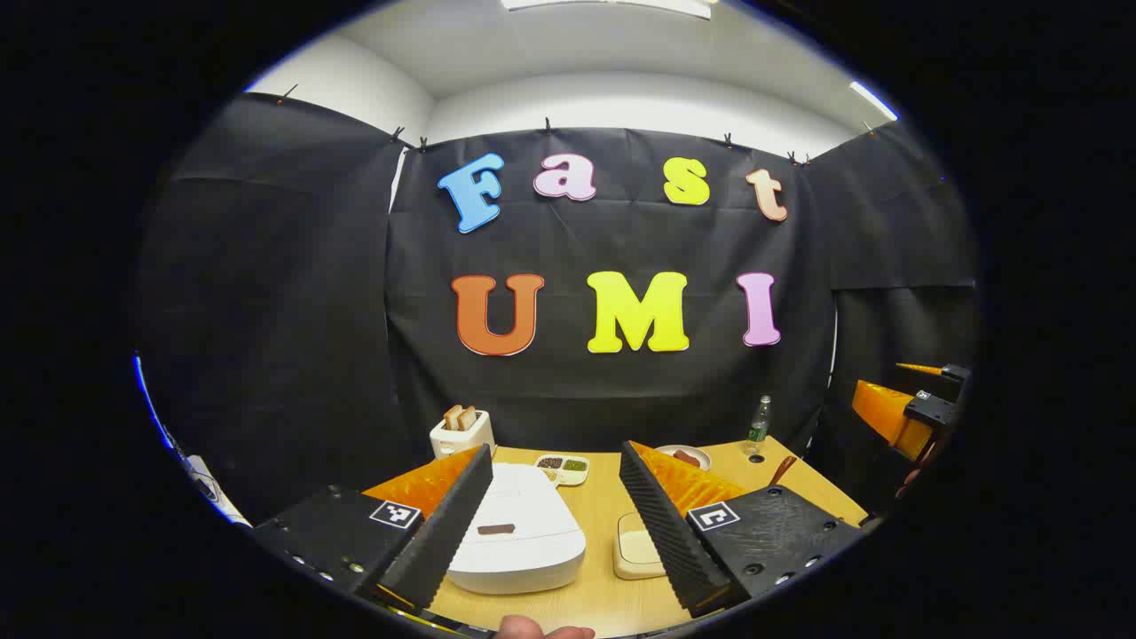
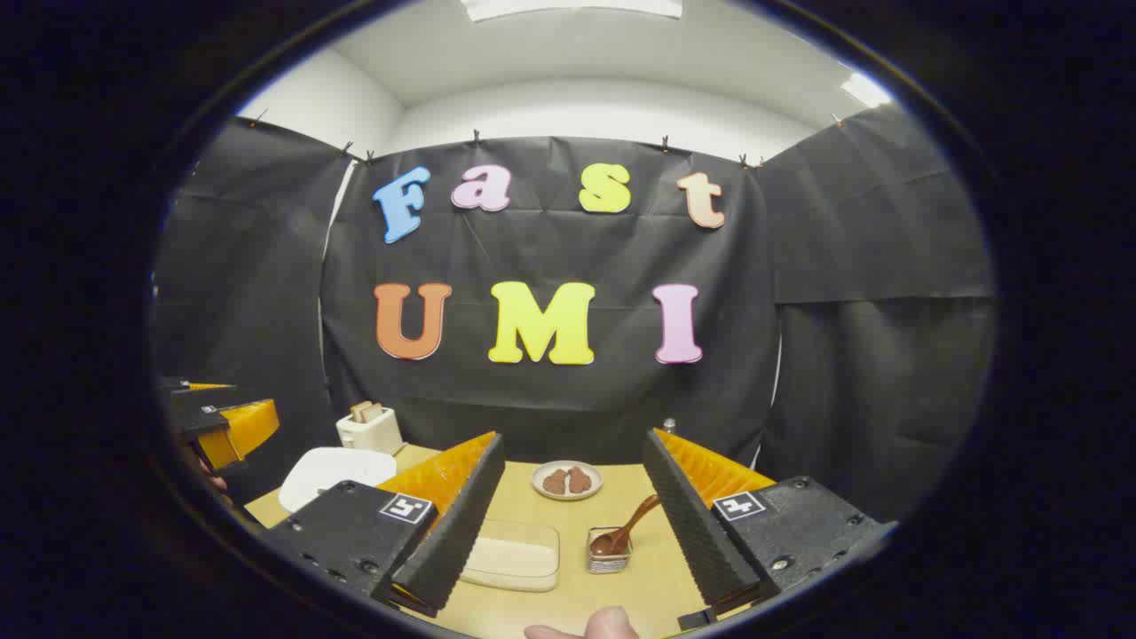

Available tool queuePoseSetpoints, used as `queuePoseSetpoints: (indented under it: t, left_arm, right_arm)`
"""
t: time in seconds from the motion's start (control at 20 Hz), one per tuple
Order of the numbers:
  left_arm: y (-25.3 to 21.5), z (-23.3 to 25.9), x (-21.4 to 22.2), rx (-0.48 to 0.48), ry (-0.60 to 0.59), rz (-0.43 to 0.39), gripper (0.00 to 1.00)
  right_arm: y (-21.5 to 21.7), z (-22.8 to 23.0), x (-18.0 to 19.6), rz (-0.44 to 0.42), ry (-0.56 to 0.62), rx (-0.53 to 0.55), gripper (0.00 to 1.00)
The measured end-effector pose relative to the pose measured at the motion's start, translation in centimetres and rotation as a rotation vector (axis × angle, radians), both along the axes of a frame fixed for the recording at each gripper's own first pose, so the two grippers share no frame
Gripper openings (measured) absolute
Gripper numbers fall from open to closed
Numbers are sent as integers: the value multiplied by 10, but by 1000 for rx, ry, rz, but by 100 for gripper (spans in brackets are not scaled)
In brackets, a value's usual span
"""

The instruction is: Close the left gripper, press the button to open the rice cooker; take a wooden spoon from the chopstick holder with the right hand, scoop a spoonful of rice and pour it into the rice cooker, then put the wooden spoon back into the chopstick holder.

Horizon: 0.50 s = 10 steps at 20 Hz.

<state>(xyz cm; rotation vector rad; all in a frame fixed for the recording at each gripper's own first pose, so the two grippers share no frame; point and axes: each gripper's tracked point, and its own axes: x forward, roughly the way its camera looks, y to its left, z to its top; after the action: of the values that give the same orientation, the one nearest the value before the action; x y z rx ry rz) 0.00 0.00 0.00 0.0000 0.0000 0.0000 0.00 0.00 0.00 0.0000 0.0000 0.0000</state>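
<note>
While both my claws hang spread above the bench (image 2: 568,595), my left claw (image 1: 555,524) frames the shut white rice cooker (image 1: 519,532). Near my right claw (image 2: 572,524), the wooden spoon (image 2: 626,531) leans in the small chopstick holder (image 2: 609,552), just right of the clear box of rice (image 2: 513,557). Farther back, a plate (image 2: 567,480) carries brown pieces, and a toaster (image 2: 370,430) holds bread.

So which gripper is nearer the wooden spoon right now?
Right. The right gripper faces the wooden spoon between its open fingers; the left gripper hangs over the rice cooker, farther off.
</note>
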Motion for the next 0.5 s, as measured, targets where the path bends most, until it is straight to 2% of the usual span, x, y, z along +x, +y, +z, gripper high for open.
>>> queuePoseSetpoints:
  t: [0.3,0.45,0.5]
  left_arm:
    - [-4,5,-4,-3,-23,2,94]
    - [0,7,-8,-7,-34,21,94]
    - [1,8,-8,-9,-37,25,94]
  right_arm:
    - [6,-1,0,30,0,23,96]
    - [12,-4,2,55,10,24,99]
    - [14,-4,3,62,13,22,96]
